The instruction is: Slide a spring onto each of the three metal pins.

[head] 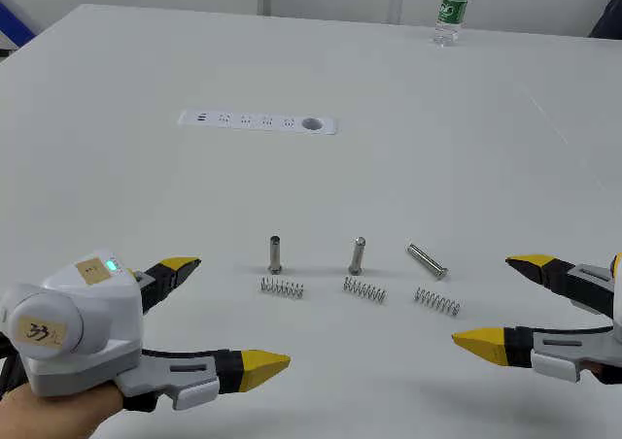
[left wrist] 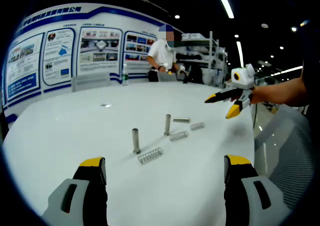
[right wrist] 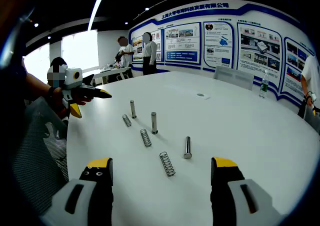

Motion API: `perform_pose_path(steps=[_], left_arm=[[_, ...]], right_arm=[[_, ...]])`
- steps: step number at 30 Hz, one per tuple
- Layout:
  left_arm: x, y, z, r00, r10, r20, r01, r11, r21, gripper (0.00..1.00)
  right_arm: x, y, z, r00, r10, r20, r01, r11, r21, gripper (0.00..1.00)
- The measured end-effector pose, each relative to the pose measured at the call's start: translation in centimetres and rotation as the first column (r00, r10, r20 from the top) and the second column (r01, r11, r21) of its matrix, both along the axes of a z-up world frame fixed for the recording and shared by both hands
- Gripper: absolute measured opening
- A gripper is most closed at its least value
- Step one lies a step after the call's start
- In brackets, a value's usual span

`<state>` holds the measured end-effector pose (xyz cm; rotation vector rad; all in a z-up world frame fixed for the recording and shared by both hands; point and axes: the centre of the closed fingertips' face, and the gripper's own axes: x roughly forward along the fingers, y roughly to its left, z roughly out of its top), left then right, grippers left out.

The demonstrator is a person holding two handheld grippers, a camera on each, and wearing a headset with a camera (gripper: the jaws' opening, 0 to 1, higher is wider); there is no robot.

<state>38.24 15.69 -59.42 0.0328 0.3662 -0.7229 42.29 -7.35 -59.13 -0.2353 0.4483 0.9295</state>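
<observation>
Three metal pins stand in a row on the white table (head: 117,167): left pin (head: 275,253) and middle pin (head: 357,254) upright, right pin (head: 427,261) lying on its side. In front of each lies a spring: left spring (head: 282,287), middle spring (head: 364,289), right spring (head: 437,301). My left gripper (head: 228,313) hovers open at the near left, nothing between its jaws. My right gripper (head: 498,301) is open at the near right, just right of the right spring. The left gripper view has the left pin (left wrist: 135,140) and its spring (left wrist: 150,155) nearest. Closest in the right gripper view are the right pin (right wrist: 187,148) and right spring (right wrist: 167,164).
A white power strip (head: 258,121) lies flush in the table beyond the pins. A water bottle (head: 450,10) stands at the far edge. People stand by a wall of display panels (right wrist: 215,36) behind the table.
</observation>
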Motion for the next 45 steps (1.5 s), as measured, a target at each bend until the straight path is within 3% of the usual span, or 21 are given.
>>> perform_pose_path(steps=[21,31,41,45], left_arm=[[-0.1,-0.3,0.0,1.000,0.008,-0.001,-0.008,1.000,-0.001,1.00],[0.0,-0.2,0.1,1.000,0.010,0.001,-0.010,1.000,-0.001,1.00],[0.0,-0.2,0.2,1.000,0.010,0.006,-0.010,1.000,0.000,1.00],[0.0,-0.2,0.1,1.000,0.010,0.005,-0.010,1.000,-0.001,1.00]], right_arm=[[-0.1,0.1,0.0,1.000,-0.015,-0.007,0.015,1.000,0.012,0.81],[0.6,-0.2,0.4,0.999,-0.045,-0.012,0.045,0.999,0.027,0.80],[2.0,0.2,0.8,0.998,-0.054,-0.018,0.054,0.999,0.005,0.75],[2.7,0.3,0.5,0.998,-0.056,-0.019,0.055,0.998,-0.033,0.73]])
